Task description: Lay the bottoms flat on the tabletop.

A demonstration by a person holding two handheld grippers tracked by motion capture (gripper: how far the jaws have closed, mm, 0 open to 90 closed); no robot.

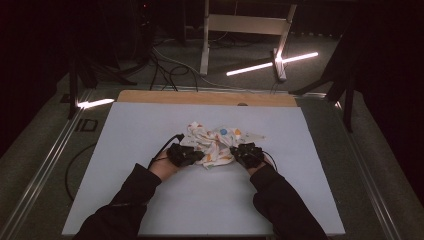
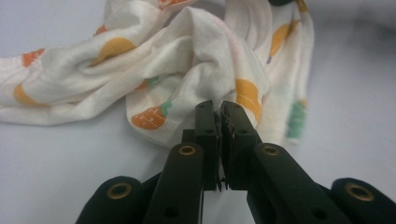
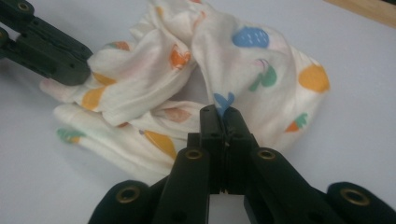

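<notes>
Lying crumpled near the middle of the white table [image 1: 150,200], the printed cloth [image 1: 215,140] is a cream fabric dotted with orange, yellow, blue and green shapes, bunched into loose folds. In the high view, the left hand-held gripper [image 1: 196,156] meets the cloth's near left edge, and the right hand-held gripper [image 1: 239,151] meets its near right edge, with the cloth between the two. Both forearms, in dark sleeves, come in from the bottom of that view.

In the left gripper view, the left hand-held gripper [image 2: 220,112] has its black jaws pressed together, with a fold of the cloth [image 2: 187,70] pinched at their tips. In the right gripper view, the right hand-held gripper [image 3: 222,114] likewise has its jaws closed together on the cloth's [image 3: 224,60] near edge, just below a blue shape in the print. The left hand-held gripper [image 3: 77,70] shows at the upper left of that view, its tip against the far side of the bunched fabric.

A wooden strip [image 1: 205,97] runs along the table's far edge.
</notes>
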